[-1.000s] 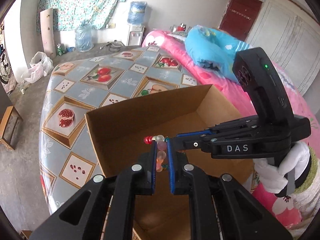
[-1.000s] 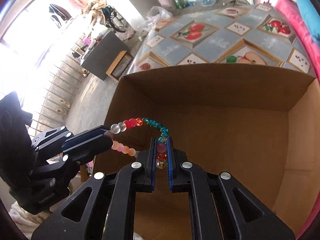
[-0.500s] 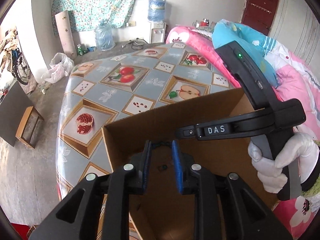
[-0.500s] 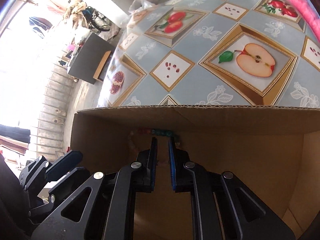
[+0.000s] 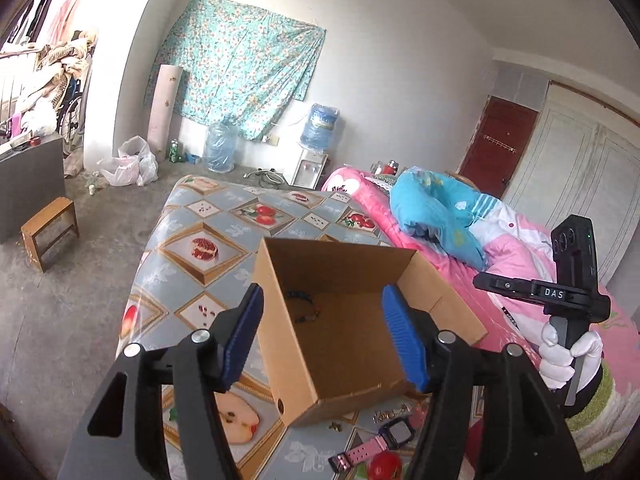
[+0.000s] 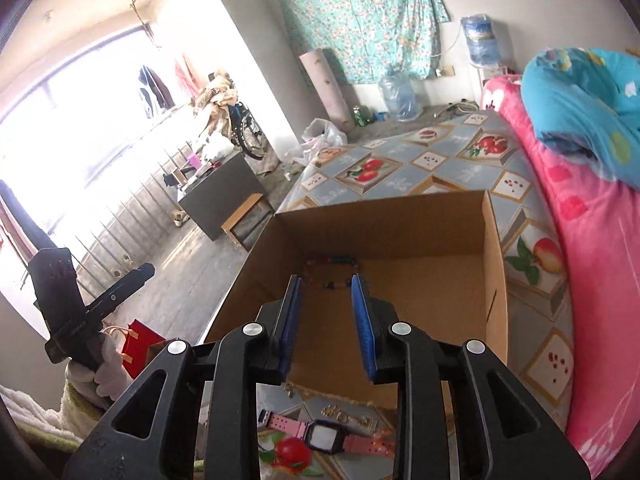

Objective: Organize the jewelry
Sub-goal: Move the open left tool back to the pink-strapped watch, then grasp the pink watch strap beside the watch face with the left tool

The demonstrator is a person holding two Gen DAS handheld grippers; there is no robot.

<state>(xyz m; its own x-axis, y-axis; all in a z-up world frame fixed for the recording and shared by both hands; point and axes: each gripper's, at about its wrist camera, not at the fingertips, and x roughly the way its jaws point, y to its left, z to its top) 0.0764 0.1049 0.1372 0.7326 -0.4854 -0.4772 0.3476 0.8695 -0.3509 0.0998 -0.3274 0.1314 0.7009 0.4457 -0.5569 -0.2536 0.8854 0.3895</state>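
Beaded bracelet (image 5: pixel 305 307) lies on the floor of the open cardboard box (image 5: pixel 436 280), frame centre in the left wrist view; left gripper (image 5: pixel 322 334) empty, jaws opening wide, blue pads either side of the box. Pink watch (image 5: pixel 366 448) on the fruit-print tablecloth (image 5: pixel 192 276), bottom centre. Right gripper (image 5: pixel 486 282) in a white-gloved hand (image 5: pixel 566 354), right edge. Right wrist view: bracelet (image 6: pixel 332 270) at the box's (image 6: pixel 494 264) far wall, centre; right gripper (image 6: pixel 326 322) jaws opening, nothing pinched. Pink watch (image 6: pixel 320 434) bottom centre; left gripper (image 6: pixel 138 274), left edge.
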